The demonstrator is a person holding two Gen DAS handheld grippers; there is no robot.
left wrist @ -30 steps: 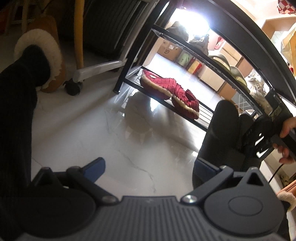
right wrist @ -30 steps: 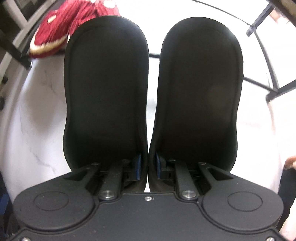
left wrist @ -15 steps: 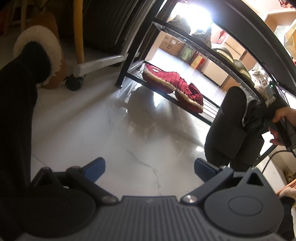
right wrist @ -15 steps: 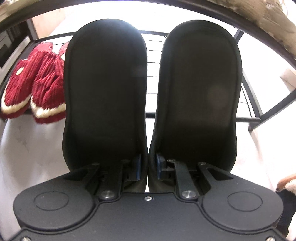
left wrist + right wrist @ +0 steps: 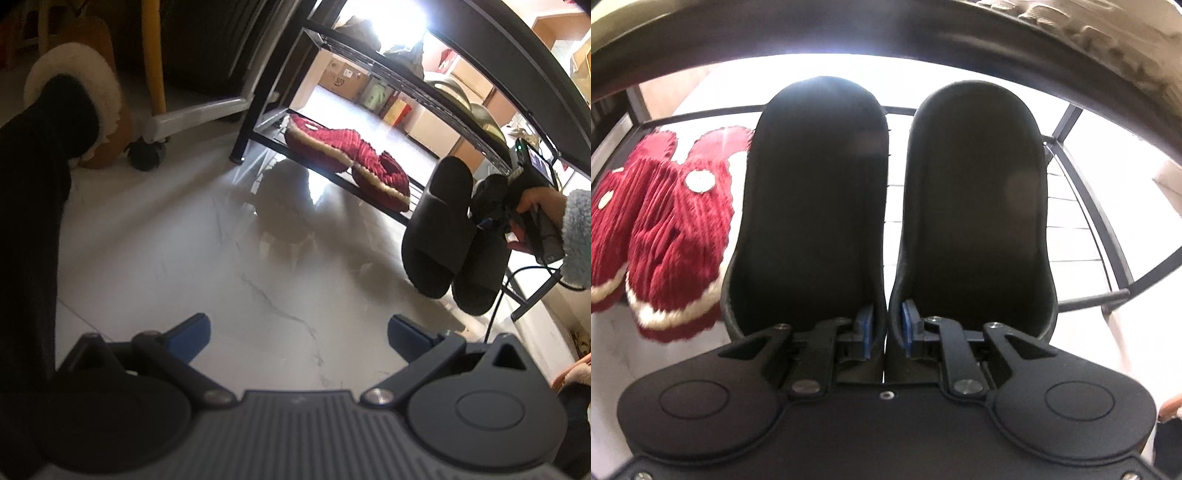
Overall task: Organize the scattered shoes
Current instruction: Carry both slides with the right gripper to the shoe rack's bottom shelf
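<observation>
My right gripper (image 5: 885,328) is shut on a pair of black slippers (image 5: 816,206), pinching their inner edges together so they hang side by side. They hover over the lowest shelf of the black shoe rack (image 5: 1100,295), just right of a pair of red corduroy slippers (image 5: 676,236). In the left wrist view the black slippers (image 5: 439,229) hang toe-down at the rack's front, held by a hand in a grey fleece sleeve (image 5: 576,236). The red slippers (image 5: 347,162) lie on the bottom shelf. My left gripper (image 5: 299,332) stands open over the bare floor.
The white marble floor (image 5: 221,258) spreads in front of the rack. A tan fur-lined boot (image 5: 92,99) on a dark-trousered leg stands at the left, by a white wheeled frame (image 5: 199,110). Upper rack shelves (image 5: 443,88) carry other shoes. A cable (image 5: 532,269) trails at the right.
The black slippers have travelled forward over the rack's bottom shelf, coming in beside the red pair. The left gripper has stayed open and nearly still.
</observation>
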